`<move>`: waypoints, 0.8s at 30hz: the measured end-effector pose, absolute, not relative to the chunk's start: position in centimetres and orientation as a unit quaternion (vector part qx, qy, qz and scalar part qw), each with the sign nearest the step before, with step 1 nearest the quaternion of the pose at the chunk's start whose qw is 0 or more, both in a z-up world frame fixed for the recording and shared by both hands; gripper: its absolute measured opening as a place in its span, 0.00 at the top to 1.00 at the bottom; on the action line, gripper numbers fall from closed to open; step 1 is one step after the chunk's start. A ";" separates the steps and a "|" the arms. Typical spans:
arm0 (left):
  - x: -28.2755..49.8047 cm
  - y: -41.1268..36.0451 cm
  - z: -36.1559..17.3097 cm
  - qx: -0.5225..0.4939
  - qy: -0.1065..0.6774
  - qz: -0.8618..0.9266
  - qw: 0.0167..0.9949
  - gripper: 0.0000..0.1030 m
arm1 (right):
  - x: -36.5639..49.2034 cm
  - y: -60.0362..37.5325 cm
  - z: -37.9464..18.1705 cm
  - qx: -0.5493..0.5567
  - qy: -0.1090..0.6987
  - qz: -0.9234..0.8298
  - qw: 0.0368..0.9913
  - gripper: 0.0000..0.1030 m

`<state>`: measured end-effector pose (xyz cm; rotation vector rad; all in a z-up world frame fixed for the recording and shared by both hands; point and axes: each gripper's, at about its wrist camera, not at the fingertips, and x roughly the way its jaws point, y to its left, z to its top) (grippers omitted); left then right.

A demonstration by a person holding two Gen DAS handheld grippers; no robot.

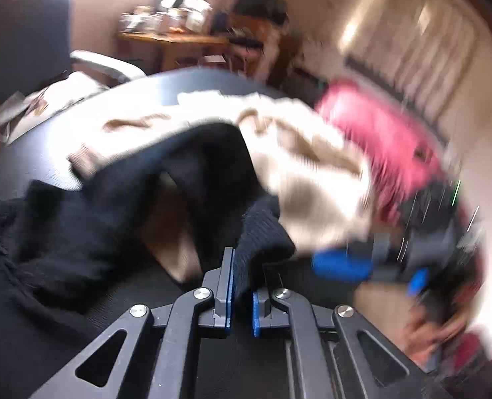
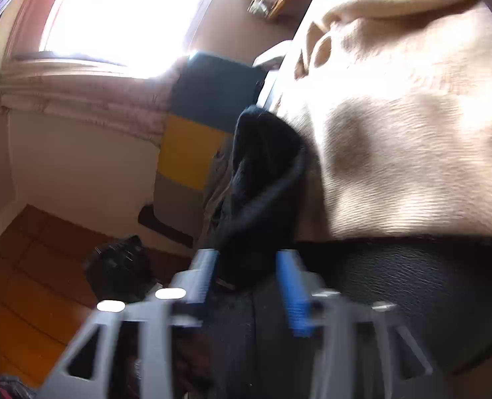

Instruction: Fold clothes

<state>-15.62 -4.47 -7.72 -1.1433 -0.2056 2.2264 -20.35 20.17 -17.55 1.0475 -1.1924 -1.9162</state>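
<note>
A dark table [image 1: 40,166] carries papers [image 1: 30,109] at its far left edge. Behind it stands a wooden desk [image 1: 179,41] crowded with blurred clutter. A bright window [image 2: 119,10] sits above the wooden floor [image 2: 23,299], beside a blue, yellow and grey panel [image 2: 196,153].

Right gripper [image 2: 246,286]: jaws apart, blue pads facing each other, picture blurred.
Black garment [image 2: 265,179]: a dark fold stands between the jaws; contact with the pads unclear.
Cream garment [image 2: 412,116]: spread over the table, touching the black garment.
Table [image 2: 395,282]: dark surface, near edge bare.
Floor [image 2: 30,282]: orange-brown wood.
</note>
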 end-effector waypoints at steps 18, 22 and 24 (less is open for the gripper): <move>-11.6 -36.0 6.5 -0.275 -0.220 0.927 0.126 0.94 | -16.6 4.8 -16.1 0.471 -0.296 -0.718 0.418 0.23; -9.3 -40.9 3.4 -0.290 -0.271 0.912 0.103 0.94 | -17.4 0.4 -15.2 0.464 -0.265 -0.717 0.447 0.23; -8.3 -42.9 1.8 -0.289 -0.298 0.904 0.098 0.94 | -17.8 -2.3 -14.8 0.463 -0.237 -0.718 0.462 0.23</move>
